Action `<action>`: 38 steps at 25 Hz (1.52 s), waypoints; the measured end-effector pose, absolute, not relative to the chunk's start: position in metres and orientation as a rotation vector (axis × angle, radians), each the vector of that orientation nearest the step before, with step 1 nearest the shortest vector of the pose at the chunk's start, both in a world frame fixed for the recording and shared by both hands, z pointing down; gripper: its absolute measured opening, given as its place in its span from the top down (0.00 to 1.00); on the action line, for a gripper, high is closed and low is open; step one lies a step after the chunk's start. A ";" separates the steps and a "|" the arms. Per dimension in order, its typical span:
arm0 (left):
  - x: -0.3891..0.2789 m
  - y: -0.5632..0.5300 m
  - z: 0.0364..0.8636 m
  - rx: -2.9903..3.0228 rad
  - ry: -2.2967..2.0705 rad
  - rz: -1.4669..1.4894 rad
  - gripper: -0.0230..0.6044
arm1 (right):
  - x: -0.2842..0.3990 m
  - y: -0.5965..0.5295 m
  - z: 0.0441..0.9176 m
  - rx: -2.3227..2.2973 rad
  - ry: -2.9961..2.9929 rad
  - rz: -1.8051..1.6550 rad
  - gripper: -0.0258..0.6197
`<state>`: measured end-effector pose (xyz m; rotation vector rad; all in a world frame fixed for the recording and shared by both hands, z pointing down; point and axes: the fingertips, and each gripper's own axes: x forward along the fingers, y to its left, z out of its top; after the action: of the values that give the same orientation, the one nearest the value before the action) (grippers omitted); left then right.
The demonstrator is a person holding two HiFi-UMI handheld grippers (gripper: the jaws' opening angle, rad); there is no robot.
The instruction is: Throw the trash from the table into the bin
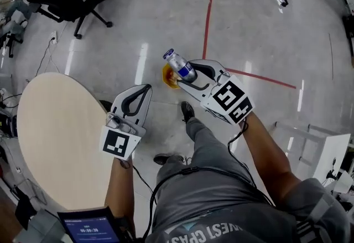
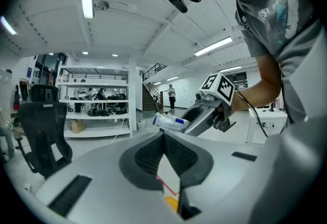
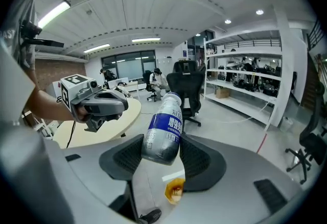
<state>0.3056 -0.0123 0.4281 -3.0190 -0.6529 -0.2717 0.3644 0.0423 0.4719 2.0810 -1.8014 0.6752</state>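
right hand-held gripper (image 3: 161,141) is gripping the bottle (image 3: 163,125) over the yellow bin (image 3: 174,190); left hand-held gripper (image 2: 163,135), closed and empty, is hovering beside the bin. worktop (image 1: 55,136) is looking bare, so seemingly only the drop is remaining.

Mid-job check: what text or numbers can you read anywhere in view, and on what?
"14": on the bottle, on its blue label; the characters around it are too blurred to read.
Tablet screen: digits too small to read.
Shirt print: upside down, cut off, not readable.
Marker cubes: patterns only, no words.
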 end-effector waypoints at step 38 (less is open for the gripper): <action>0.422 -0.021 0.873 -3.071 -0.764 -1.010 0.89 | 0.449 0.042 0.958 1.910 -1.676 1.473 0.60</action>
<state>0.4219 -0.0205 0.8734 -3.0711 -0.7640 -1.0102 0.4489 0.0421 0.9582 1.9100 -1.6760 1.4732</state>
